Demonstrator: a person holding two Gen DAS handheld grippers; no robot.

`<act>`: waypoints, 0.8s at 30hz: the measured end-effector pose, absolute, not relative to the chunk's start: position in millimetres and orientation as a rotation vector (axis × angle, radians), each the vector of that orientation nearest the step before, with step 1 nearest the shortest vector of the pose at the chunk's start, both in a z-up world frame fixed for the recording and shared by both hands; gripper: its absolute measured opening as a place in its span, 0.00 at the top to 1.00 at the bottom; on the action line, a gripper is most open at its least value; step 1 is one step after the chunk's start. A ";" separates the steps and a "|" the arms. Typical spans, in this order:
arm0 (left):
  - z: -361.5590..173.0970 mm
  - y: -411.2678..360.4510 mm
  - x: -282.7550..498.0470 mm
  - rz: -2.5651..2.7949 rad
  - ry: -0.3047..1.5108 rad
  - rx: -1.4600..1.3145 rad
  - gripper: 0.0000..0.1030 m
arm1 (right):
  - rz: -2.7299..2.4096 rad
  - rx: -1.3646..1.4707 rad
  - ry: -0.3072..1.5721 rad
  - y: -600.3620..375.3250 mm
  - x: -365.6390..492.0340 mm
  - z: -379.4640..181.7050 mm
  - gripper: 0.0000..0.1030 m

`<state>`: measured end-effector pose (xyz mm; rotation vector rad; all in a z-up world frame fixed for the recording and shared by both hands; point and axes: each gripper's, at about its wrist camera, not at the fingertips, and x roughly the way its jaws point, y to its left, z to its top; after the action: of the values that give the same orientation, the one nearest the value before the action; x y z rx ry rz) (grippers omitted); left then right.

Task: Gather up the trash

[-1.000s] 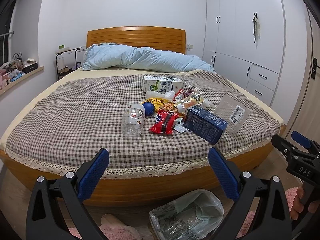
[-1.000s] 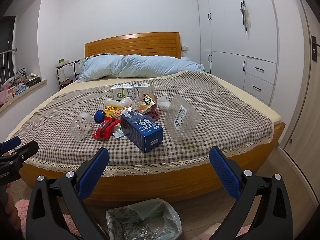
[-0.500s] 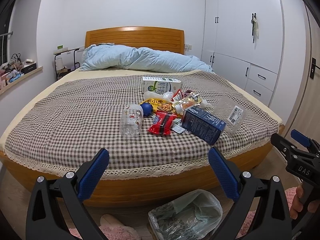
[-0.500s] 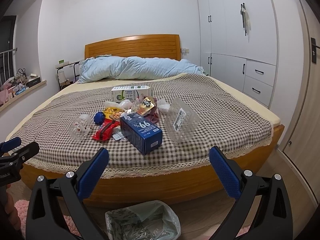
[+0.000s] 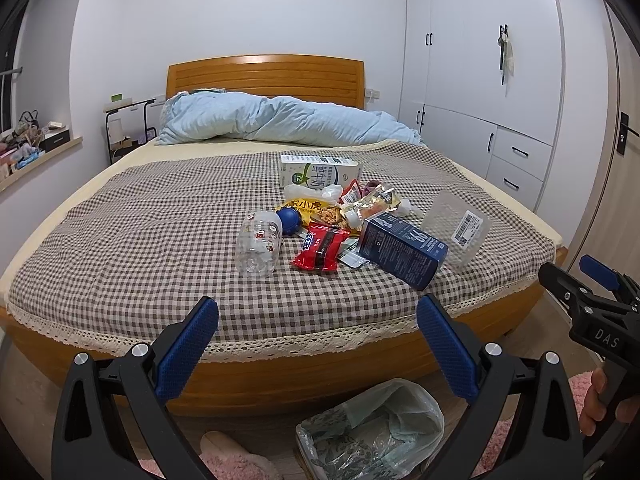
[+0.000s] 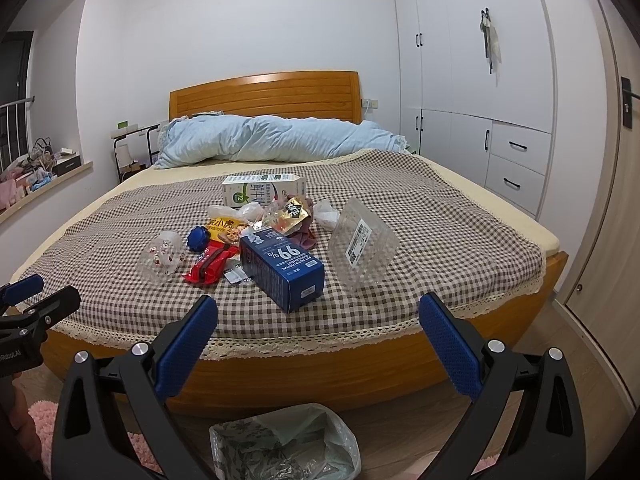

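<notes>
Trash lies in a heap on the checked bedspread: a clear plastic bottle (image 5: 258, 246) with a blue cap, a red snack wrapper (image 5: 320, 248), a dark blue carton (image 5: 402, 252), a clear clamshell box (image 5: 458, 230), a white milk carton (image 5: 320, 172) and yellow packets (image 5: 308, 208). The blue carton (image 6: 282, 266) and clamshell (image 6: 362, 246) show in the right wrist view too. A bin with a plastic liner (image 5: 370, 428) stands on the floor below. My left gripper (image 5: 316, 344) and right gripper (image 6: 316, 344) are both open and empty, in front of the bed's foot edge.
The wooden bed frame (image 5: 280, 376) runs across in front of me. A blue duvet (image 5: 280, 120) lies at the headboard. White wardrobes (image 5: 480, 80) fill the right wall. A pink slipper and rug (image 5: 236, 460) lie on the floor by the bin.
Both grippers have drawn slightly back and lower from the bed; the trash sits a little farther away. Nothing was picked up.
</notes>
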<state>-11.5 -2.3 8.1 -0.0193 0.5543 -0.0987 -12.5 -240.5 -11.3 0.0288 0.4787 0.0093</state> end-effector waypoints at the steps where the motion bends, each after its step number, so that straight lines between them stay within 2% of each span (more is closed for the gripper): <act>1: 8.3 -2.3 -11.2 -0.100 0.554 -0.020 0.07 | 0.009 0.028 0.478 -240.6 -12.2 -10.8 0.06; 24: 9.2 -15.4 24.3 -0.147 0.494 -0.046 0.07 | -0.002 0.138 0.408 -279.7 19.1 -28.5 0.06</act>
<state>24.3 -15.4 9.2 -0.0457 0.4938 -0.1473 19.1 -279.7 -28.5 0.1379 0.4080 -0.0024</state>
